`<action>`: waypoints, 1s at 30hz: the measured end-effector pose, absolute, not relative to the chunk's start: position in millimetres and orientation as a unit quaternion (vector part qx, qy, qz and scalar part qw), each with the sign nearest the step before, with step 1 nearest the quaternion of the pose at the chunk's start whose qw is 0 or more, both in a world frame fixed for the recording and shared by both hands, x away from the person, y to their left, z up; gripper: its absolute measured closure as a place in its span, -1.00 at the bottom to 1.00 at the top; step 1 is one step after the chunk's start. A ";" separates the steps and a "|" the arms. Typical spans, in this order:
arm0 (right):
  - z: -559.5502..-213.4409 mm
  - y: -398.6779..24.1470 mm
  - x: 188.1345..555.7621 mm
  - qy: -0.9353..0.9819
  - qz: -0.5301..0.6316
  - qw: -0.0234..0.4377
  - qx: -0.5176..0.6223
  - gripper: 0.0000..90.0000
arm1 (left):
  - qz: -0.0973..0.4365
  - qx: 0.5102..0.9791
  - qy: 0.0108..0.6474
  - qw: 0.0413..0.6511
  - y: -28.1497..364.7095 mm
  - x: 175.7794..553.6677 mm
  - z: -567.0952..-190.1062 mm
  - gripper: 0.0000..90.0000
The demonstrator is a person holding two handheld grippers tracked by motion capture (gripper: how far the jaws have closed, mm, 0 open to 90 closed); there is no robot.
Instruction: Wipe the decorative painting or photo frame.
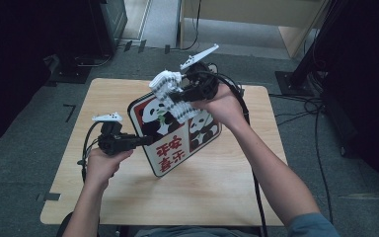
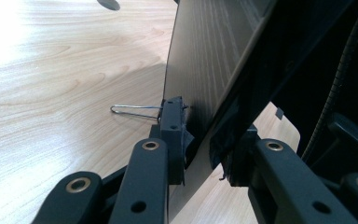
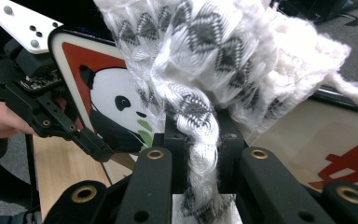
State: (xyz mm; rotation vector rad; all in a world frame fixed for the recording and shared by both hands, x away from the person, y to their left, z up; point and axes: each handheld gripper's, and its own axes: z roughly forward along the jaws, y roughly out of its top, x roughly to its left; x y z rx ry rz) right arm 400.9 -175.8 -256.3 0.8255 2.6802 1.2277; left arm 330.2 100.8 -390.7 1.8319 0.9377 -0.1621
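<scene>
Grey carpet surrounds the wooden table [image 1: 212, 192]. My left gripper [image 1: 145, 140] clamps the panda board [image 1: 177, 150] at its 9 o'clock edge, tilted above the table centre. My right gripper [image 1: 175, 96] pinches the white cloth [image 1: 170, 91] at the board's 12 o'clock. Step: wiping the face, probably. Next: drag the cloth toward 6 o'clock.

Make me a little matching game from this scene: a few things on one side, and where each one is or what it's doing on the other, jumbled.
Things:
1. panda board
2. white cloth
3. left claw
4. right claw

States:
A. shut on the white cloth
B. bunched against the board's picture side
C. clamped on the board's edge
D. held tilted above the wooden table

Pairs: 1-D, 2-B, 3-C, 4-A
</scene>
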 end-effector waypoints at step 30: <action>-296.6 -180.0 398.7 0.880 0.387 0.015 0.275 0.79 | -0.064 0.764 0.388 0.511 102.0 330.4 -390.8 0.67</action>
